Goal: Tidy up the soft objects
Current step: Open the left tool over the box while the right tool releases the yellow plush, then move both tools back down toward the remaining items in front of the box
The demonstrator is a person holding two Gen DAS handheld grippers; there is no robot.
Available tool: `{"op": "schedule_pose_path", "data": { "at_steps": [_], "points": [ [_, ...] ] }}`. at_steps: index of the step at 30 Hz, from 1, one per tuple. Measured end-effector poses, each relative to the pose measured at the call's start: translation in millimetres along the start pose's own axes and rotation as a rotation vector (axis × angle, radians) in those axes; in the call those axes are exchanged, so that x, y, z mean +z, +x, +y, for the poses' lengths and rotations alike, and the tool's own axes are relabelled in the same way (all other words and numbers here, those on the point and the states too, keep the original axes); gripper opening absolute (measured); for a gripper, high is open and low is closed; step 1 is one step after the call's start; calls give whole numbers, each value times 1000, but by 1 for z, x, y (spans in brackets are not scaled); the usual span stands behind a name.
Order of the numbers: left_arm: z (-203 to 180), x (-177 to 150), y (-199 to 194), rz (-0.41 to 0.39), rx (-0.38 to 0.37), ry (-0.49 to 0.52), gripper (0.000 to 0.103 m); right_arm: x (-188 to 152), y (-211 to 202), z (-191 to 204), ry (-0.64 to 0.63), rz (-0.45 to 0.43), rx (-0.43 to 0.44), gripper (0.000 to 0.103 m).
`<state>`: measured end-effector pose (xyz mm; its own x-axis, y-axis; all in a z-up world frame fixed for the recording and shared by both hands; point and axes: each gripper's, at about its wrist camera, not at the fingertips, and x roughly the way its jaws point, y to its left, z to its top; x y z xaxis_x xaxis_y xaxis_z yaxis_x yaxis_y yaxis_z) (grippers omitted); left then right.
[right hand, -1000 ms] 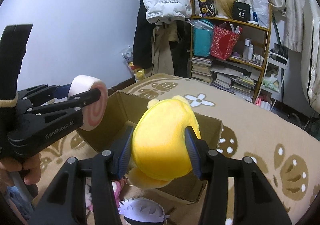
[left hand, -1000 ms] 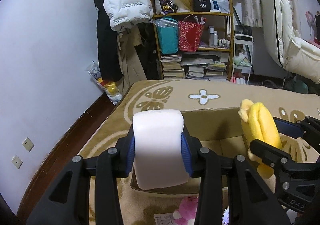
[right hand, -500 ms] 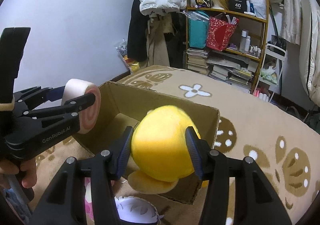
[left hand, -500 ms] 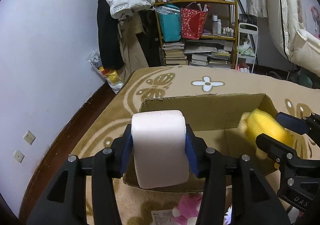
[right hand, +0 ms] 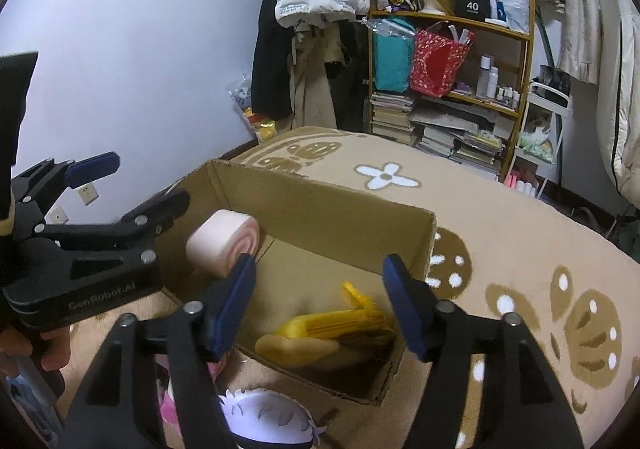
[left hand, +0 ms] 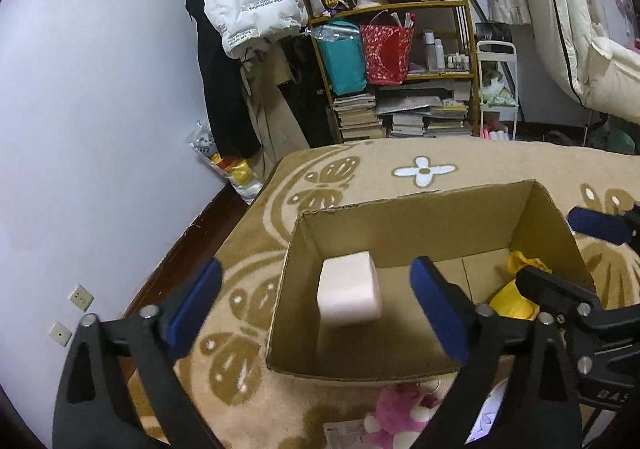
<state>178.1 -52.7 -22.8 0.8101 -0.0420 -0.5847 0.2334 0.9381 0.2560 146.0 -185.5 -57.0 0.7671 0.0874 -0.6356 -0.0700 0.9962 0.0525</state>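
An open cardboard box [left hand: 420, 205] stands on a beige patterned rug. My left gripper [left hand: 316, 269] hangs over its left end, jaws opening wide. A white-and-pink roll cushion [left hand: 348, 295] has left the pads and hangs loose inside the box, touching neither pad. My right gripper [right hand: 320, 269] is over the box's right end, jaws also opening. A yellow plush [right hand: 332, 329] lies on the box floor below it, free of the pads. The right wrist view also shows the roll cushion [right hand: 224, 245], the box [right hand: 332, 205] and the left gripper [right hand: 144, 181]. The yellow plush [left hand: 514, 297] shows in the left wrist view too.
A pink plush [left hand: 400, 413] and a white-and-purple soft toy [right hand: 268, 417] lie on the rug [left hand: 400, 165] in front of the box. A crowded bookshelf [left hand: 400, 61] and hanging coats [left hand: 244, 9] stand behind. A wall [left hand: 100, 129] runs along the left.
Both grippers went from shut to open. The roll cushion slipped out of the left pads and the yellow plush dropped from the right pads into the box.
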Motion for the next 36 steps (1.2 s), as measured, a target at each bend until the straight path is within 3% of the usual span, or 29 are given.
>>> {"op": "schedule_pose_path", "data": {
  "at_steps": [3,9,12,26,36],
  "points": [
    [4,0,-3,8,8,-7,100,0,-4,-1,18,-12,6,88],
    [12,-1,-12,29,20,-22,102,3,-13,-7,50,-22,4,93],
    [18,-4,-17,49,8,-50,102,5,-19,-11,74,-34,-2,103],
    [35,-28,-46,134,31,-101,102,-1,-53,-14,146,-38,-6,103],
    [41,-48,-63,220,13,-136,102,-19,-81,-10,180,12,-12,103]
  ]
}}
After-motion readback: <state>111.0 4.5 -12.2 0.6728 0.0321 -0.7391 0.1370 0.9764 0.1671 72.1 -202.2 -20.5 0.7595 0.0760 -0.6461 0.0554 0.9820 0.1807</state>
